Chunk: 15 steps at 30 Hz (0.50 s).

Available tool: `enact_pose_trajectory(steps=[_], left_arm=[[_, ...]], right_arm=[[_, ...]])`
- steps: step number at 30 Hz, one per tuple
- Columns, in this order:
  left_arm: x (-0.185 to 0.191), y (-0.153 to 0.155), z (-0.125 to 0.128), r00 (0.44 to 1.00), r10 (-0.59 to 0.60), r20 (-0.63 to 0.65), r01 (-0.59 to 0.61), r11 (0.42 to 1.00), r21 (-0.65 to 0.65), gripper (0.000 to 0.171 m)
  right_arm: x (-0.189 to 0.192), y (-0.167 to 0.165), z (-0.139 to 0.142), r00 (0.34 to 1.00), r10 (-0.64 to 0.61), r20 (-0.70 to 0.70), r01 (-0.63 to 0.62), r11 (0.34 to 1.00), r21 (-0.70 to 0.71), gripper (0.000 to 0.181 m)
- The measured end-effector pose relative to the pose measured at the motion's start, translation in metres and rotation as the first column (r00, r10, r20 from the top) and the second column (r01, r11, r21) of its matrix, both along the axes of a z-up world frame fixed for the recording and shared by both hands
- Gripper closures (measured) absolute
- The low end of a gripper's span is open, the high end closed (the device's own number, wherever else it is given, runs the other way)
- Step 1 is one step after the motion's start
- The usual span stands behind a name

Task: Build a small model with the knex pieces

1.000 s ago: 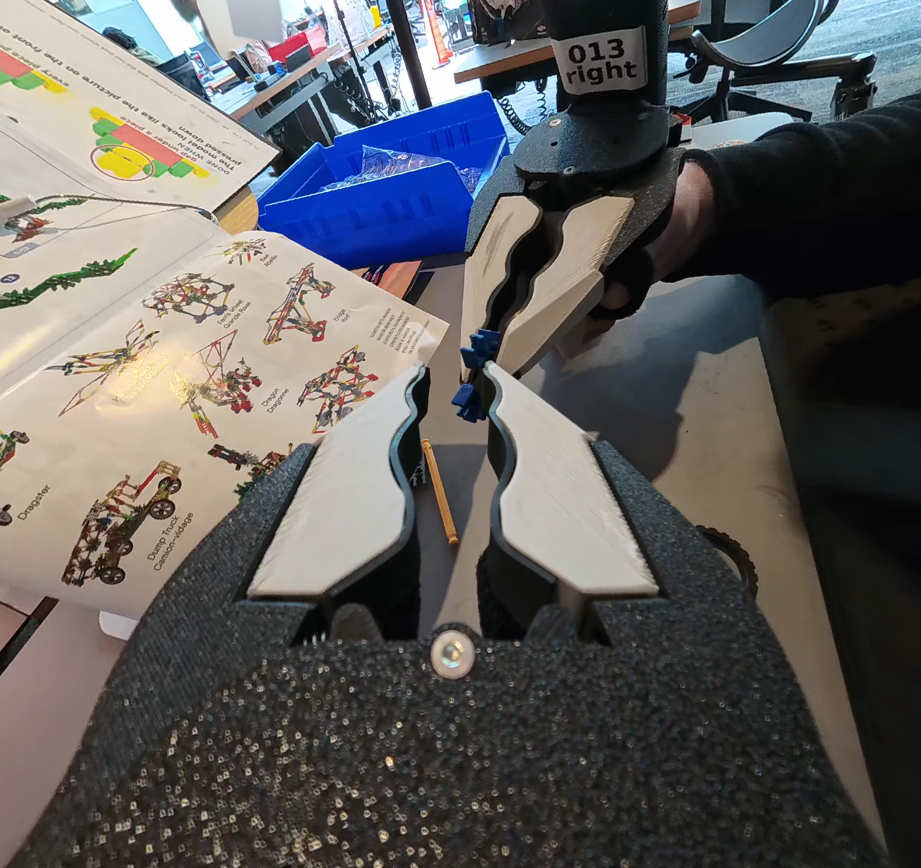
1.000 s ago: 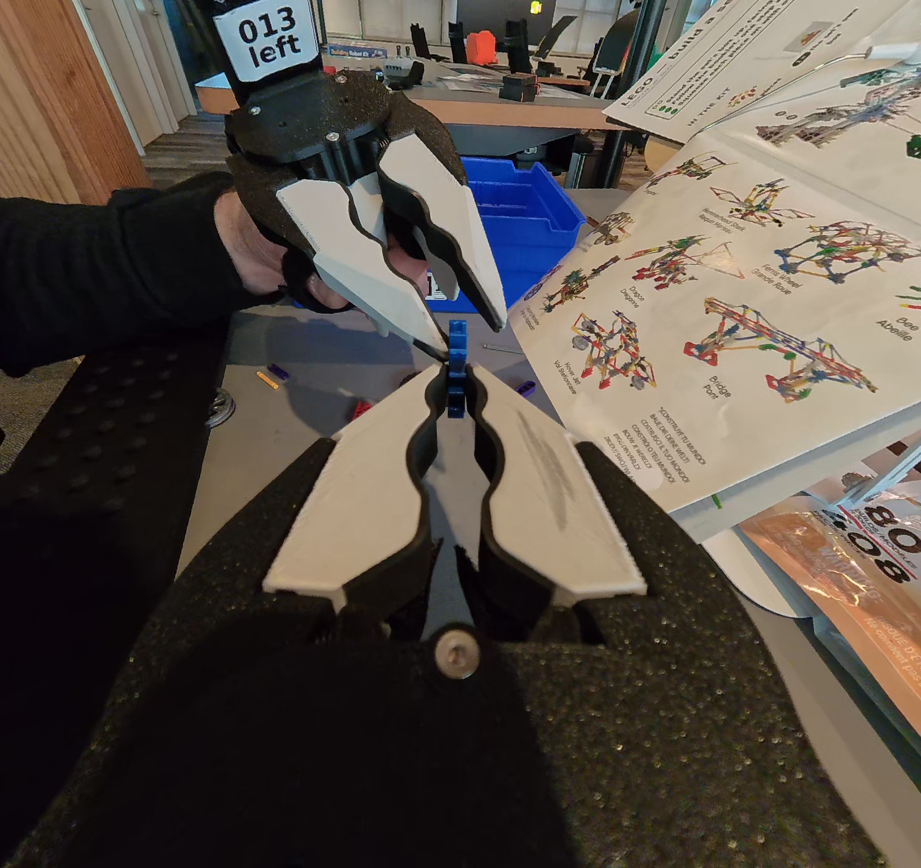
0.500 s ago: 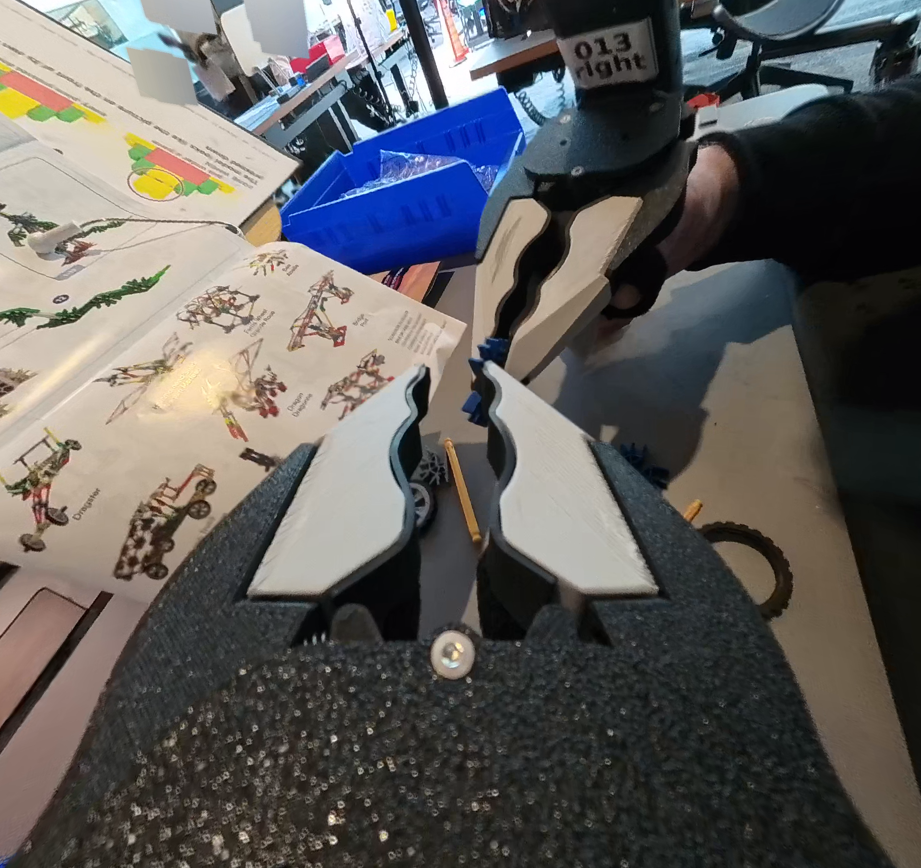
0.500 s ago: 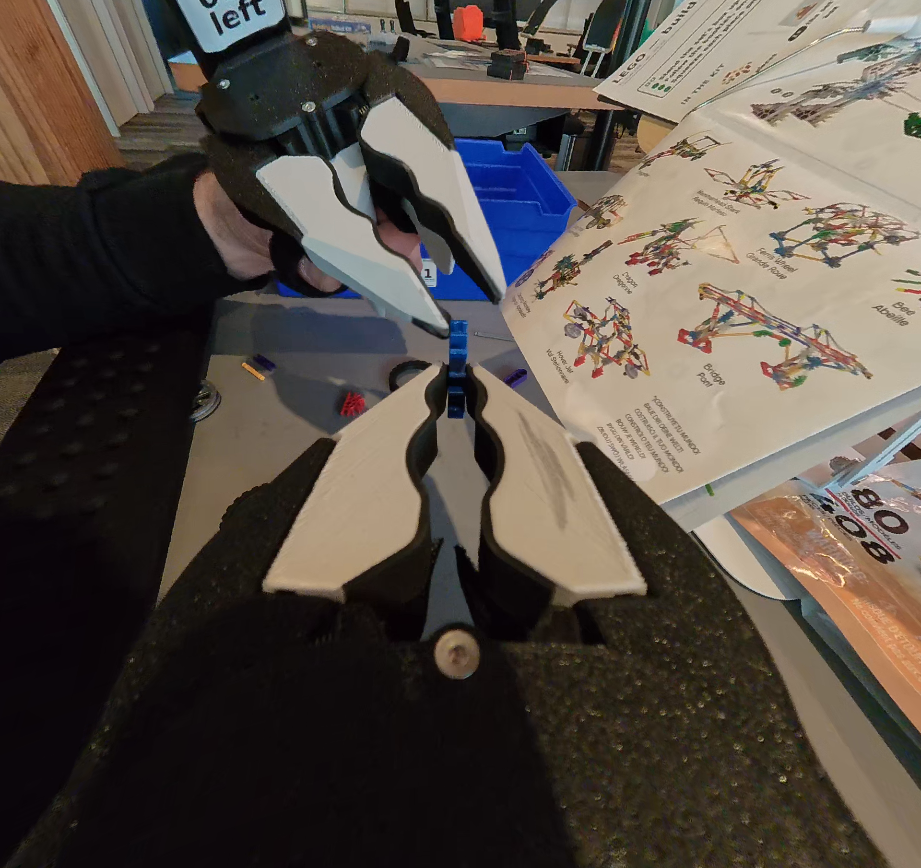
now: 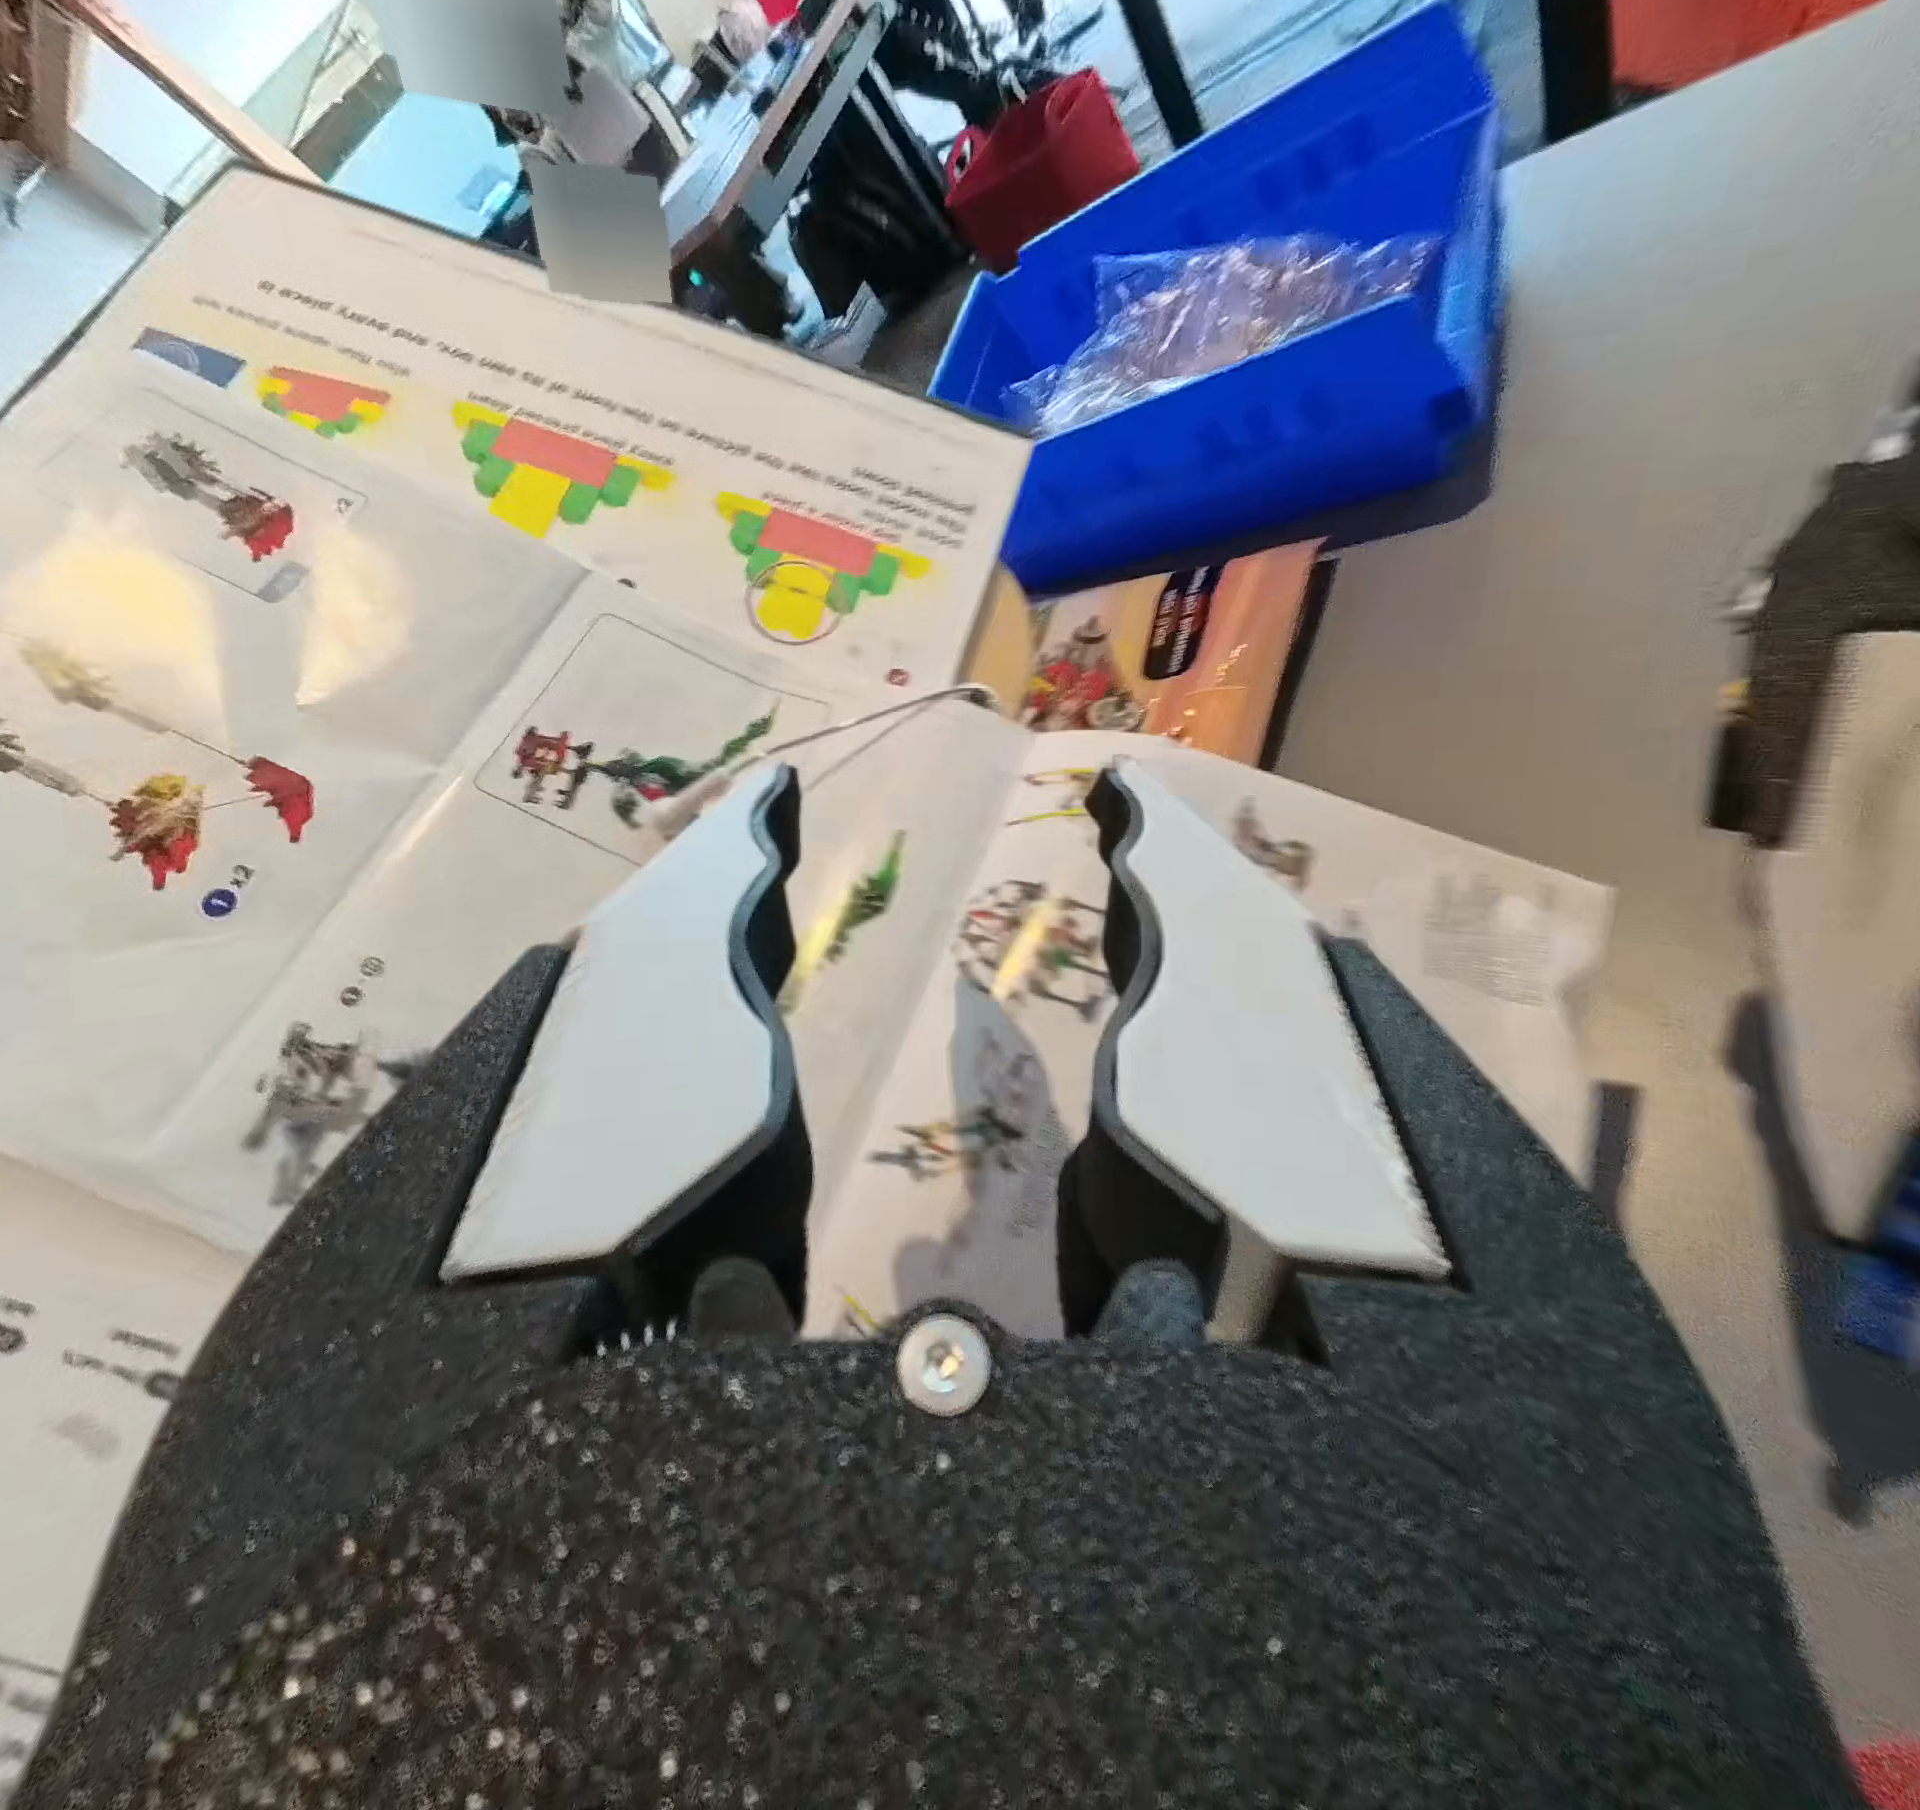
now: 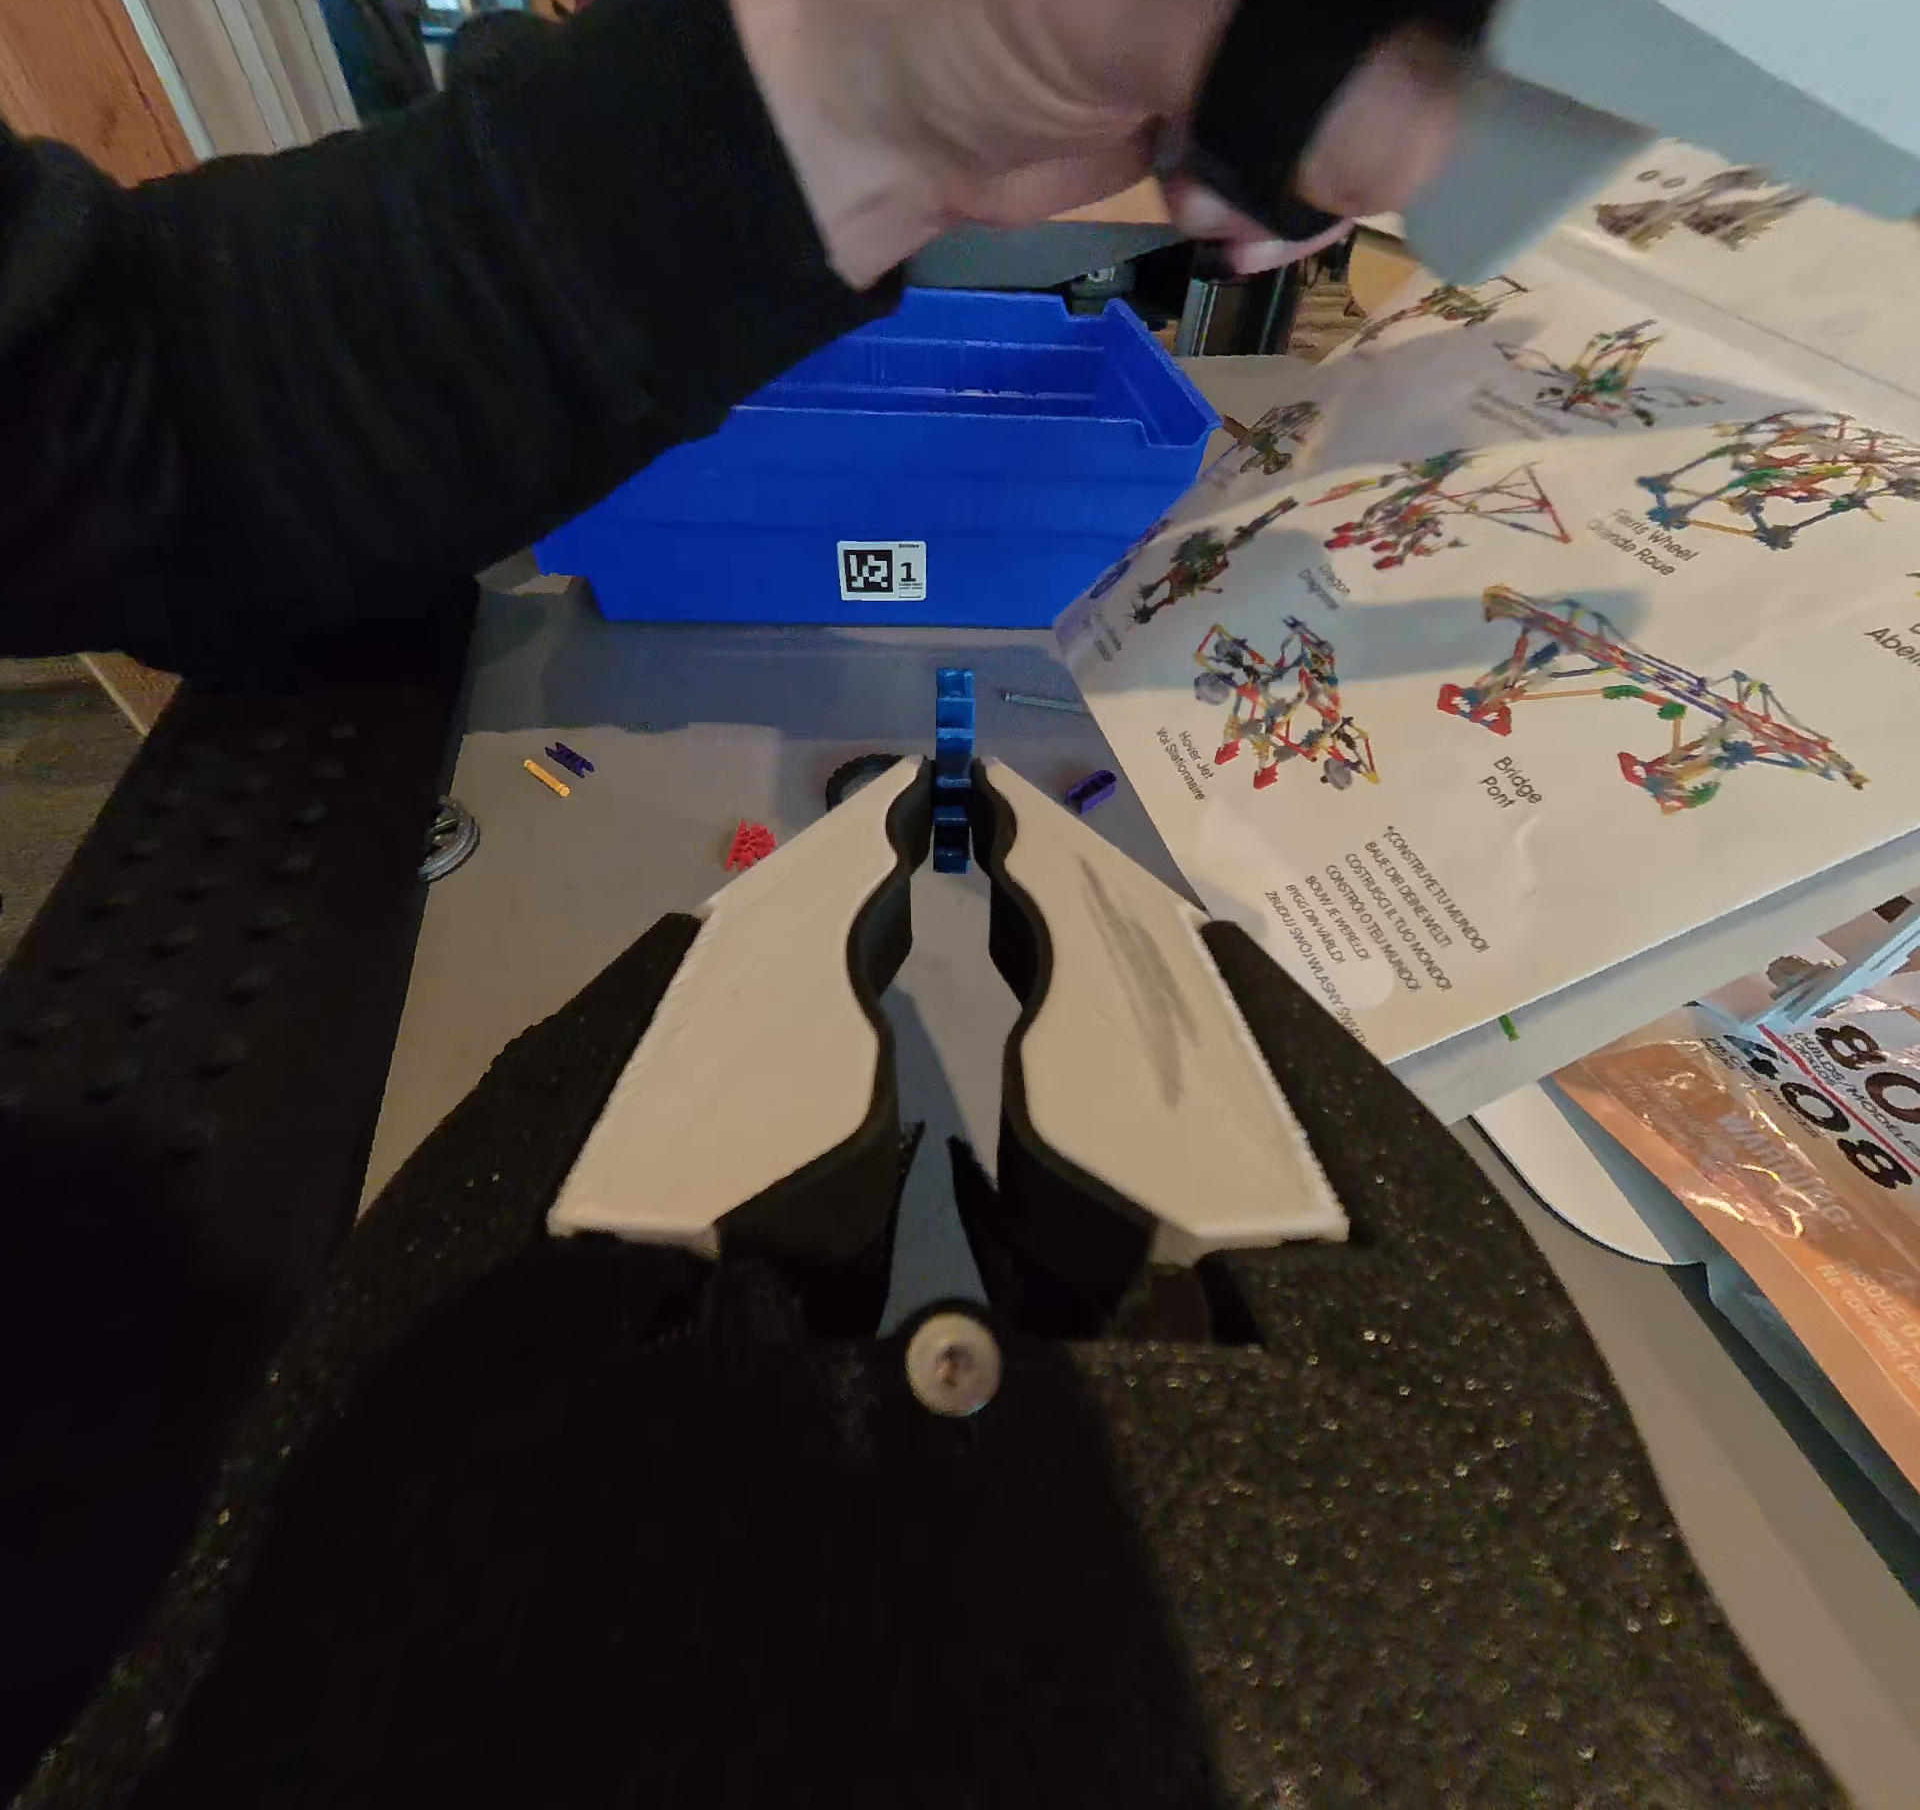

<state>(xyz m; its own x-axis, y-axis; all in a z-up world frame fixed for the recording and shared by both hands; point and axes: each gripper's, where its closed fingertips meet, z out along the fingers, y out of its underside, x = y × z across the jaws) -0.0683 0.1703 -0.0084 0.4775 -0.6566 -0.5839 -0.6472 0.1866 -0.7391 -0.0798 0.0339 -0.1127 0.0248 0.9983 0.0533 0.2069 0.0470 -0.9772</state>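
Right gripper (image 6: 953, 773) clamped on small blue toothed plastic connector (image 6: 953, 786), sticking out past fingertips. Left gripper (image 5: 943, 792) wide, empty, above open instruction booklet (image 5: 436, 825).

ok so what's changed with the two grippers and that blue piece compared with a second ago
The left gripper has pulled away from the small blue plastic connector piece, opened its jaws and swung over the open instruction booklet. In the right wrist view it now shows only as a blur at the top. The right gripper stays shut on the piece; the blue plastic bin hasn't moved.
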Motion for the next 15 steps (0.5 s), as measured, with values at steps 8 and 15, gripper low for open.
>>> enact_pose_trajectory(steps=[8,15], left_arm=[[-0.002,0.055,-0.031,0.974,-0.046,-0.223,0.013,0.989,-0.146,0.081],[-0.006,0.055,-0.027,0.947,-0.119,-0.297,0.062,0.979,-0.194,0.082]], right_arm=[[-0.001,-0.003,-0.001,1.0,0.017,-0.002,-0.017,1.0,-0.012,0.176],[-0.003,-0.004,-0.005,1.0,0.024,0.007,-0.024,0.999,-0.027,0.176]])
